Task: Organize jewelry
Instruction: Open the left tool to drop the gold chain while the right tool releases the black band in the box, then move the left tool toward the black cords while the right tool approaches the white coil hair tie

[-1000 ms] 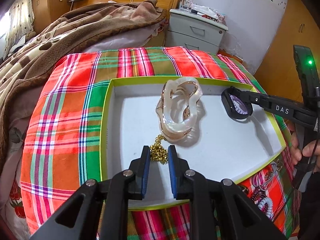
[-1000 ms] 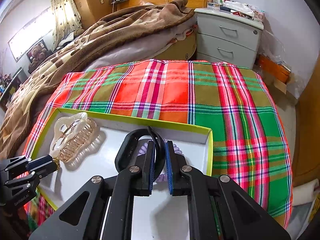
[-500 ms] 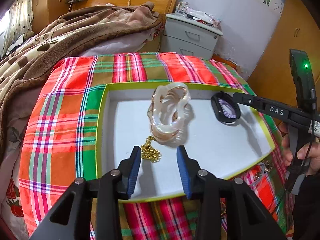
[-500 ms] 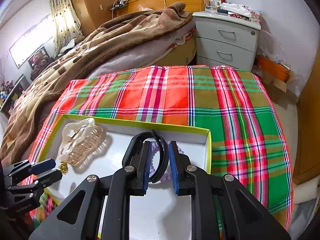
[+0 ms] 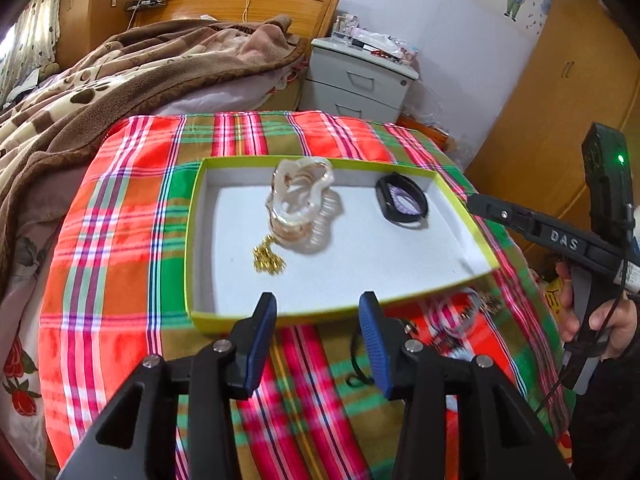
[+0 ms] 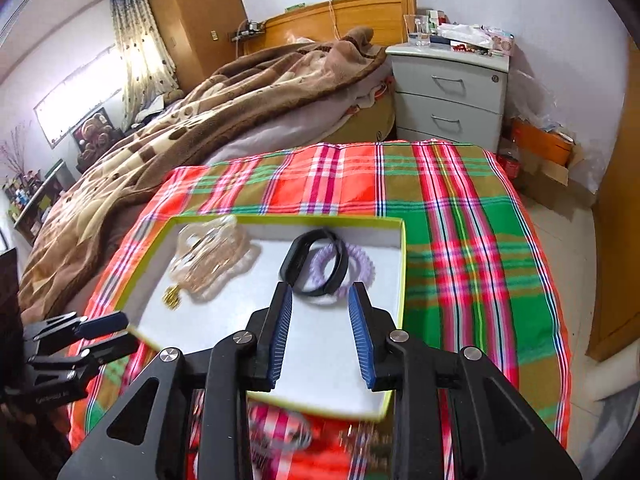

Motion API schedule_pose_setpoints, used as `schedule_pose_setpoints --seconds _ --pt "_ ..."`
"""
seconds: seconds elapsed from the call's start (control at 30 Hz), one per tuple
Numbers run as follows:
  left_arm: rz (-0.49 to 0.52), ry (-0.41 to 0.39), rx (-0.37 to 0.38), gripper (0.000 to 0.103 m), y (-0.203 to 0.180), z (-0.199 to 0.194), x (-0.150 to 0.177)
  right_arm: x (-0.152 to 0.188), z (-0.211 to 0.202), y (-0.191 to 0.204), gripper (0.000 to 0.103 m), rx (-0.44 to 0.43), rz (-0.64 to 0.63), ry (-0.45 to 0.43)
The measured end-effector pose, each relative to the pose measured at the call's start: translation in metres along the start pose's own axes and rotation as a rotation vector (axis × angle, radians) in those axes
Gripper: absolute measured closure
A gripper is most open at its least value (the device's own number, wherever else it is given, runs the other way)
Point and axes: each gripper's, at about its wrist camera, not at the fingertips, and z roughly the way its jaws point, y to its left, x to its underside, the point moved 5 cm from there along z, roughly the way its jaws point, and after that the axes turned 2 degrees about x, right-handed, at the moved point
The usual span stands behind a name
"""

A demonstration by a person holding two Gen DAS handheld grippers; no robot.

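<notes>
Both the left gripper [image 5: 318, 336] and right gripper [image 6: 320, 334] have jaws opening with nothing between them, above the green-rimmed tray [image 5: 192, 240], where the clear hair claw [image 5: 298, 200] lies at 11 o'clock of centre, gold chain [image 5: 268, 258] touching it, black band [image 5: 402, 202] and lilac coil [image 6: 356, 268] at 2 o'clock, loose jewelry [image 5: 460, 316] on the plaid cloth [image 5: 120, 220] at 5 o'clock.

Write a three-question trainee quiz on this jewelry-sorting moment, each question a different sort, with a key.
1. True or false: the gold chain lies inside the box.
2. Which item overlaps the purple coil bracelet? A) black band B) clear hair claw C) gold chain
3. Fill in: between the fingertips of the left gripper and the right gripper there is ____.

Key: 1 true; 2 A; 3 nothing, both empty with jaws opening.
</notes>
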Motion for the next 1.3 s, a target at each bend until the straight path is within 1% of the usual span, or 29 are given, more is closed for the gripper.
schedule_pose_setpoints --seconds 0.17,0.3,0.5,0.67,0.93,1.17,1.2,1.23,1.3 --pt "-0.013 -0.002 0.023 0.058 -0.004 -0.010 0.015 0.026 -0.023 0.008 0.073 -0.026 -0.004 -0.001" --pt "-0.005 -0.003 0.026 0.058 -0.007 -0.016 0.025 0.052 -0.033 0.015 0.073 -0.042 -0.026 0.032" --pt "-0.013 0.003 0.043 0.058 -0.006 -0.021 0.037 0.085 -0.035 0.026 0.073 -0.059 -0.027 0.076" --pt "-0.025 0.002 0.059 0.058 -0.003 -0.025 0.046 0.103 -0.030 0.031 0.073 -0.064 -0.015 0.112" --pt "-0.055 0.019 0.073 0.058 0.007 -0.023 0.057 0.110 -0.017 0.040 0.073 -0.079 -0.016 0.147" --pt "-0.065 0.023 0.054 0.058 0.015 -0.022 0.059 0.116 -0.010 0.044 0.073 -0.064 -0.026 0.170" --pt "-0.062 0.025 0.053 0.058 0.015 -0.021 0.059 0.116 -0.009 0.043 0.074 -0.067 -0.022 0.169" --pt "-0.059 0.028 0.052 0.058 0.015 -0.021 0.058 0.115 -0.009 0.043 0.080 -0.068 -0.017 0.168" --pt "-0.058 0.037 0.048 0.058 0.014 -0.019 0.058 0.115 -0.008 0.040 0.087 -0.070 -0.012 0.167"
